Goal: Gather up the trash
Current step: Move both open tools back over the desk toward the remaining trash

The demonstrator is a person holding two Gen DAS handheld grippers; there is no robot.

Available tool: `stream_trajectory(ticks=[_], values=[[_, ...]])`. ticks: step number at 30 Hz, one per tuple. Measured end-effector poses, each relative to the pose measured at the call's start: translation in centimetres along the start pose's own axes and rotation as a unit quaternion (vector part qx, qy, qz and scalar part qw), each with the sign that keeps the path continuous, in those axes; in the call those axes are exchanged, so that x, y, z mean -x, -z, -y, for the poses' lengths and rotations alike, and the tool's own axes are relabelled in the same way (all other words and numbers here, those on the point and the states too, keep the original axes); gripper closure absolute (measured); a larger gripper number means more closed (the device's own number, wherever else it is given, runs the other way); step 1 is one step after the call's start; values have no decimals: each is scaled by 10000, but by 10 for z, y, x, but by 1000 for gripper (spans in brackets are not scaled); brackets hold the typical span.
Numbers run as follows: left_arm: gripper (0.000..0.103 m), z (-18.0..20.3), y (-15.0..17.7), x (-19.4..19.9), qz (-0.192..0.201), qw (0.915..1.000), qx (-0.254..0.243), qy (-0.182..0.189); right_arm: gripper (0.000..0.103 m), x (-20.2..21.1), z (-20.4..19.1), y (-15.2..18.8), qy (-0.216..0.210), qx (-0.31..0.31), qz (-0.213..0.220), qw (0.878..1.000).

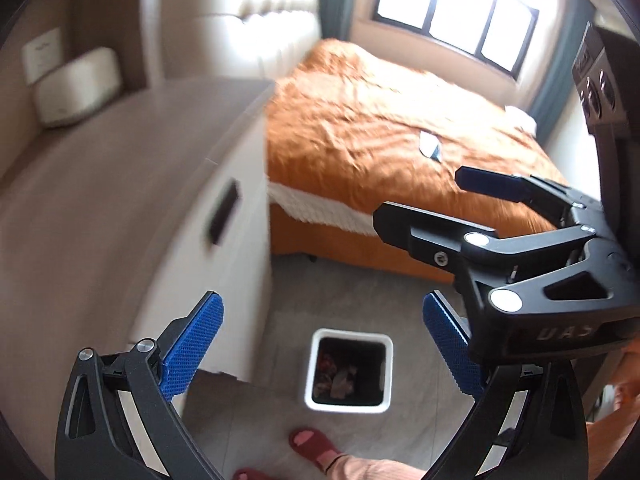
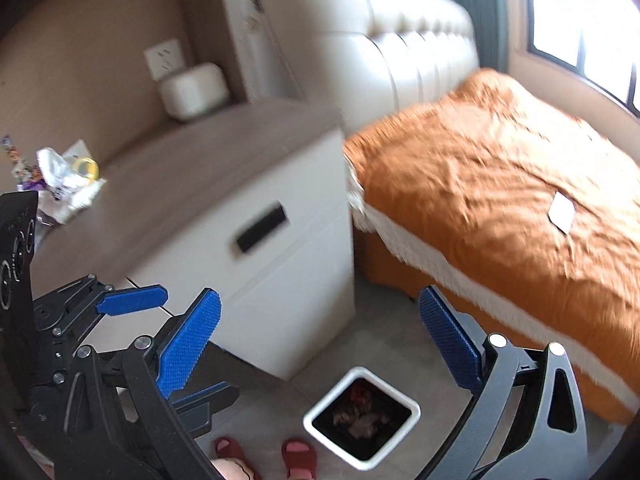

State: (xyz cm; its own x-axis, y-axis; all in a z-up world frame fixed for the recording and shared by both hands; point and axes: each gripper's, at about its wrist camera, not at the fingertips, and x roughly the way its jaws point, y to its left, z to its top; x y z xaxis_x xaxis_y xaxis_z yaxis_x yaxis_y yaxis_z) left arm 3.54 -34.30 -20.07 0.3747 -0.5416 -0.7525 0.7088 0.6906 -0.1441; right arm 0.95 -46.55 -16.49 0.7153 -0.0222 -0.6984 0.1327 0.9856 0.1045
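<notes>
A white square bin (image 1: 347, 404) stands on the grey floor below both grippers, with crumpled trash inside; it also shows in the right wrist view (image 2: 320, 428). My left gripper (image 1: 320, 344) is open and empty above the bin. My right gripper (image 2: 320, 340) is open and empty too, and shows in the left wrist view (image 1: 416, 196) at the right. The left gripper (image 2: 168, 344) shows at lower left of the right wrist view. A pile of crumpled wrappers (image 2: 64, 184) lies on the nightstand top. A small white packet (image 2: 562, 210) lies on the orange bed; it also shows in the left wrist view (image 1: 430, 144).
A white nightstand (image 2: 280, 280) with a brown top stands left of the bin. A cream box (image 2: 192, 92) sits at its back by a wall socket. The orange bed (image 2: 500, 200) is at the right. The person's red sandals (image 2: 298, 458) are near the bin.
</notes>
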Motion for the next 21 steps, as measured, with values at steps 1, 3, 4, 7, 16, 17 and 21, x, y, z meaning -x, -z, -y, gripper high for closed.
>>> stream_trajectory(ticks=[1, 3, 4, 7, 16, 17, 21], values=[[5, -5, -4, 11, 66, 9999, 90, -117, 4, 1, -8, -9, -69, 106, 106, 9999], [5, -19, -9, 37, 287, 9980, 217, -513, 4, 3, -26, -28, -200, 339, 302, 9988], [5, -25, -11, 47, 356, 9963, 267, -729, 4, 4, -38, -37, -298, 486, 438, 9974], [5, -47, -14, 77, 526, 9887, 465, -1325, 4, 8, -65, -57, -597, 791, 683, 9927], [5, -124, 0, 155, 965, 9549, 1318, -2480, 4, -2, -166, -102, -1954, 1768, 791, 9614], [5, -132, 3, 160, 991, 9511, 1392, -2572, 4, -4, -177, -105, -2089, 1846, 768, 9573], [5, -168, 19, 185, 1066, 9341, 1639, -2986, 4, -13, -225, -110, -2513, 2173, 514, 9418]])
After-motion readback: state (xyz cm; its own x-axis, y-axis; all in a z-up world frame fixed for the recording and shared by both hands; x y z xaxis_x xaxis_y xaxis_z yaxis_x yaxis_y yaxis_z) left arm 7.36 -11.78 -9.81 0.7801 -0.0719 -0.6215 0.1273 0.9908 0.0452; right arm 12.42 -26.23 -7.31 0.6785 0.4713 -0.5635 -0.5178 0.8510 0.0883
